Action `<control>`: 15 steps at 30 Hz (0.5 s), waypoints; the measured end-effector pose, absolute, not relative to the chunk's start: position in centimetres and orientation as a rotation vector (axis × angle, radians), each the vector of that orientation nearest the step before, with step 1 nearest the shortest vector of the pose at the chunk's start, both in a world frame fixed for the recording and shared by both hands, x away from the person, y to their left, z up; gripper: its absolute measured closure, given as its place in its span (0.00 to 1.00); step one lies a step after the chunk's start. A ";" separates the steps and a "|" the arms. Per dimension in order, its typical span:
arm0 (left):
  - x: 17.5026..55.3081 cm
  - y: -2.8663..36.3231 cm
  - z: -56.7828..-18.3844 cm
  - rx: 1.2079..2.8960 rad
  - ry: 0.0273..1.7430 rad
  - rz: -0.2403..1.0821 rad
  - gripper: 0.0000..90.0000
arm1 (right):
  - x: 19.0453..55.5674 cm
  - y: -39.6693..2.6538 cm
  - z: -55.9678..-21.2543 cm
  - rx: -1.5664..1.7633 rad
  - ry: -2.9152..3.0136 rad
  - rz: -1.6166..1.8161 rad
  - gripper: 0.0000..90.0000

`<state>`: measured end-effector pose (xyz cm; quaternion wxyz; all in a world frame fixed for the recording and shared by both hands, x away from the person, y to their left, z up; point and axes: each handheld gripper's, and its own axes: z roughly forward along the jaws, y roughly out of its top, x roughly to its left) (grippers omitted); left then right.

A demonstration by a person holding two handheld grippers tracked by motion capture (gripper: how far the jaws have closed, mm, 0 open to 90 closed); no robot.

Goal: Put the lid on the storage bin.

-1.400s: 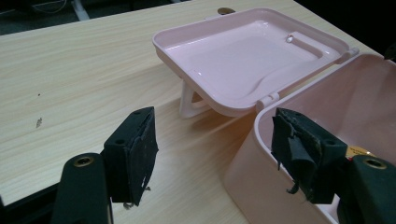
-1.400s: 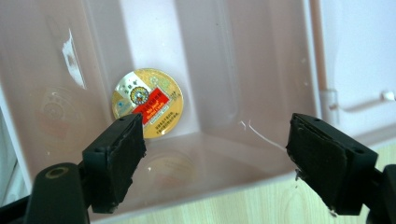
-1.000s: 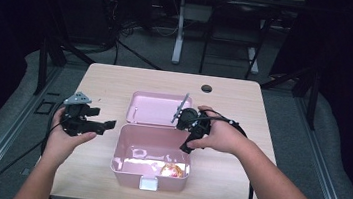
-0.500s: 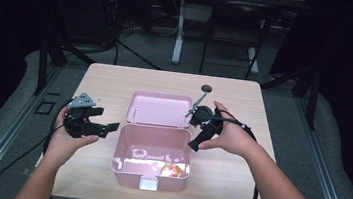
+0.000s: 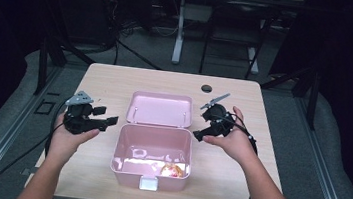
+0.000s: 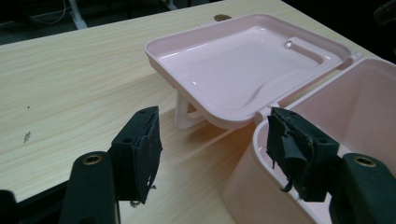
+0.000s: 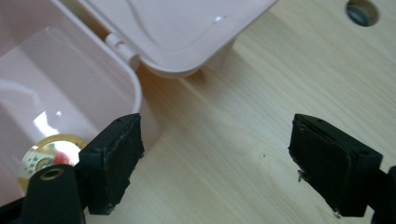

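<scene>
right gripper off the lid, pink box left wide open

nearest the person, the box (image 5: 152, 157) sits at the table's front edge, its lid (image 5: 160, 109) thrown back flat behind it on the hinge. a small gold-and-red item (image 5: 172, 170) lies in the front right corner of the tub; the view is too soft to say what it is, perhaps a wrapped sweet.

the change: a second ago the right gripper (image 5: 204, 133) was up over the lid's right edge; now it has dropped away to the right and hangs just beside the tub's right rear corner, touching nothing. its jaws have just eased in a little, but they stand apart with bare table (image 7: 243, 140) between them. in the right gripper view the tub's corner and the hinge lie just left of the left pad.

the left gripper (image 5: 104, 117) has kept its place just left of the box, jaws likewise spread with nothing in them, having just narrowed slightly. in its own view the tub rim (image 6: 261, 144) sits by the right pad, not pinched.

judging by this, the opening is done and the lid released; either gripper is near enough to reach in next.
</scene>
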<state>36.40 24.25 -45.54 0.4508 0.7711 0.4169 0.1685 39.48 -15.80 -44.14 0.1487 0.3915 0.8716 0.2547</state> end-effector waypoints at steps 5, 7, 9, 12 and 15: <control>36.5 23.9 -45.7 1.880 1.018 0.407 0.44 | 39.1 -16.5 -44.4 1.195 2.409 0.796 0.26; 36.5 23.7 -45.7 1.879 1.004 0.399 0.47 | 39.0 -16.3 -44.4 1.226 2.390 0.848 0.30; 36.4 23.5 -45.6 1.872 0.990 0.390 0.50 | 38.7 -15.9 -44.4 1.205 2.360 0.883 0.36; 36.3 23.4 -45.2 1.870 0.998 0.389 0.51 | 38.4 -15.4 -44.3 1.185 2.339 0.909 0.40; 36.4 23.3 -44.7 1.864 1.012 0.410 0.52 | 38.4 -15.2 -44.1 1.176 2.343 0.944 0.44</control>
